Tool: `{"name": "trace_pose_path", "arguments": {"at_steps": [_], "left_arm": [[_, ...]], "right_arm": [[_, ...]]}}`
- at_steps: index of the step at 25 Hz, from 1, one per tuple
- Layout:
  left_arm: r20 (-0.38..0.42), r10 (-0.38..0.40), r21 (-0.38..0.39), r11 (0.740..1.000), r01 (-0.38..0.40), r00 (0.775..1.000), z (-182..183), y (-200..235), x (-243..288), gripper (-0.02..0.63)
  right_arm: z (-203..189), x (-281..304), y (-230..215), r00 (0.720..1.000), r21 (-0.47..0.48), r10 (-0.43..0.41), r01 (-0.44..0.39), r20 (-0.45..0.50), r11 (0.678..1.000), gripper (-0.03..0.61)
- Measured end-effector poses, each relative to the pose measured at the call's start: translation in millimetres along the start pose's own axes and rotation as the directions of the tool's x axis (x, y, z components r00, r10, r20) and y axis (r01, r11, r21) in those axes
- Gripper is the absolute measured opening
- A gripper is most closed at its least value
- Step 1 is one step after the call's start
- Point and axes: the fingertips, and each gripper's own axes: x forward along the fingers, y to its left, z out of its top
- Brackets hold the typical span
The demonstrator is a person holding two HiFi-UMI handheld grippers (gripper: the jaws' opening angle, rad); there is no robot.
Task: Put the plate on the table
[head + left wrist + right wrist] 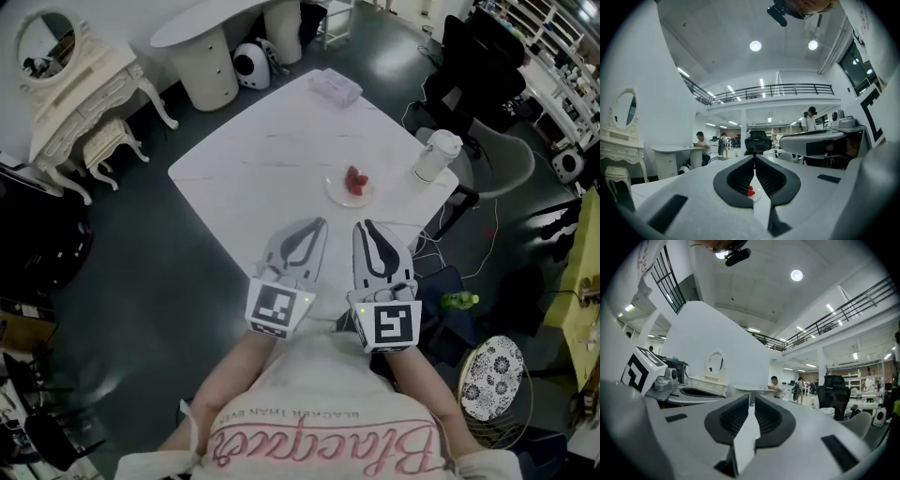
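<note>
The plate (335, 188) with red fruit (356, 180) already lies on the white worktop (253, 169), at the centre of the frame. Below it, the left gripper (317, 225) and the right gripper (367, 227) have their jaws closed on nothing. The task seems finished.
</note>
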Motion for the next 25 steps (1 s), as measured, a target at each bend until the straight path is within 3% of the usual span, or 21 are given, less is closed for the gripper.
{"name": "trace_pose_path", "arguments": {"at_steps": [9,25], "left_arm": [[0.025,-0.03,0.021,0.999,0.029,0.999,5.7,-13.4,-9.9,0.012],[0.064,-0.044,0.029,0.999,0.042,0.997,16.0,-20.3,-9.8,0.012]], "right_arm": [[-6.4,-11.4,-1.3,1.0,0.06,-0.007,0.009,-0.022,0.998,0.028],[0.0,-19.4,-0.5,1.0,0.012,0.009,-0.008,-0.013,1.0,0.009]]}}
